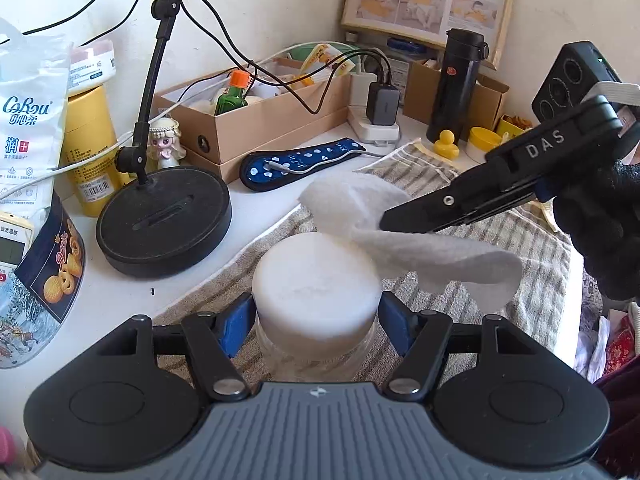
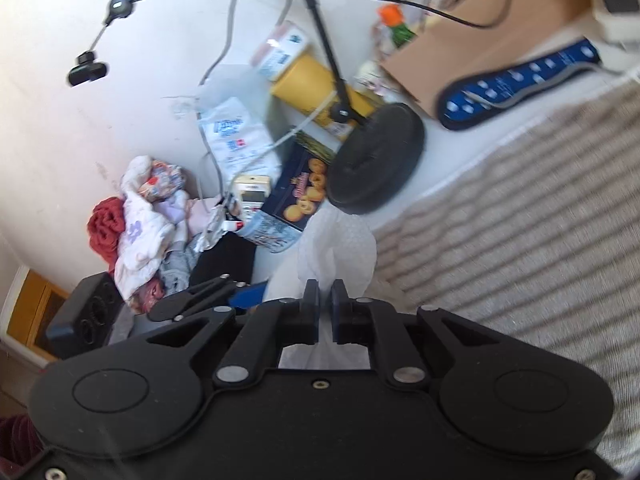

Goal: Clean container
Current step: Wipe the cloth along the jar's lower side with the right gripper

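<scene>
Clear jar (image 1: 316,344) body half-hidden between left tool (image 1: 316,320) fingers.

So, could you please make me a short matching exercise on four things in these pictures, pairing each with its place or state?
Things:
1. white wipe
2. clear jar with the white lid
3. yellow rubber duck
4. green bottle with the orange cap

Places or states:
A. standing in the open cardboard box
B. pinched in the right gripper
C. beside the black flask
D. clamped between the left gripper's fingers

Pairs: 1-B, 2-D, 3-C, 4-A
</scene>
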### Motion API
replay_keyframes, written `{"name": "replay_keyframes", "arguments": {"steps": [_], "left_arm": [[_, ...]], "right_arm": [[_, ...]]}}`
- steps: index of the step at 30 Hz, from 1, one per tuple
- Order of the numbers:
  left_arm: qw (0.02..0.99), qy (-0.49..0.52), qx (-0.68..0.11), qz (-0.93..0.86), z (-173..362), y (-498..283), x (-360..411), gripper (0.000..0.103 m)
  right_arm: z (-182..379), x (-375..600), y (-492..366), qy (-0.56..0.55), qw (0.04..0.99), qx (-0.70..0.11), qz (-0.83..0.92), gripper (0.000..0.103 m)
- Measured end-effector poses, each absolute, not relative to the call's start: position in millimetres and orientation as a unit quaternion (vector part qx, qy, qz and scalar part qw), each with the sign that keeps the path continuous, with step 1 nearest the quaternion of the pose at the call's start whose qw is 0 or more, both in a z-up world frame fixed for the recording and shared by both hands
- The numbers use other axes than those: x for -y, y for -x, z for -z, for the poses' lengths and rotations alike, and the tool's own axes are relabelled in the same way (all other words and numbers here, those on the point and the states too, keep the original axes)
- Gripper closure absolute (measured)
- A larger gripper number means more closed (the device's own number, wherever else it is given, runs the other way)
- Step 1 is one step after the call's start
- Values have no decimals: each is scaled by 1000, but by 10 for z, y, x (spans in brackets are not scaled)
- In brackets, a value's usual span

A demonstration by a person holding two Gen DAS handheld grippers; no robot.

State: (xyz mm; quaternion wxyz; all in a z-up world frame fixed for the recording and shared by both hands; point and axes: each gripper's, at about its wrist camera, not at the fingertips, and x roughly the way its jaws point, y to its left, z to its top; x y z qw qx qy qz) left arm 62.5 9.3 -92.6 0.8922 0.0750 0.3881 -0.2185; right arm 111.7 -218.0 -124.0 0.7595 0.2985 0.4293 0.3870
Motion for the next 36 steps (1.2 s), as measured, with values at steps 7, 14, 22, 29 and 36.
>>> {"name": "replay_keyframes", "arguments": {"steps": [7, 14, 22, 29, 36], "left_arm": [[896, -67, -389, 204, 932, -611, -76, 36], [897, -65, -390, 197, 932, -612, -70, 36], [899, -63, -391, 189, 928, -614, -51, 36], [898, -60, -394, 186, 932, -621, -46, 36], [897, -57, -398, 185, 936, -626, -35, 36]], "right_arm": [[1506, 2177, -1199, -362, 734, -454, -352, 98], [1633, 2099, -1243, -361, 736, -469, -328, 98], [1713, 2073, -1301, -356, 745, -473, -306, 98], [1912, 2076, -1326, -366, 735, -495, -283, 98], [2006, 2010, -1282, -304, 752, -509, -288, 98]]}}
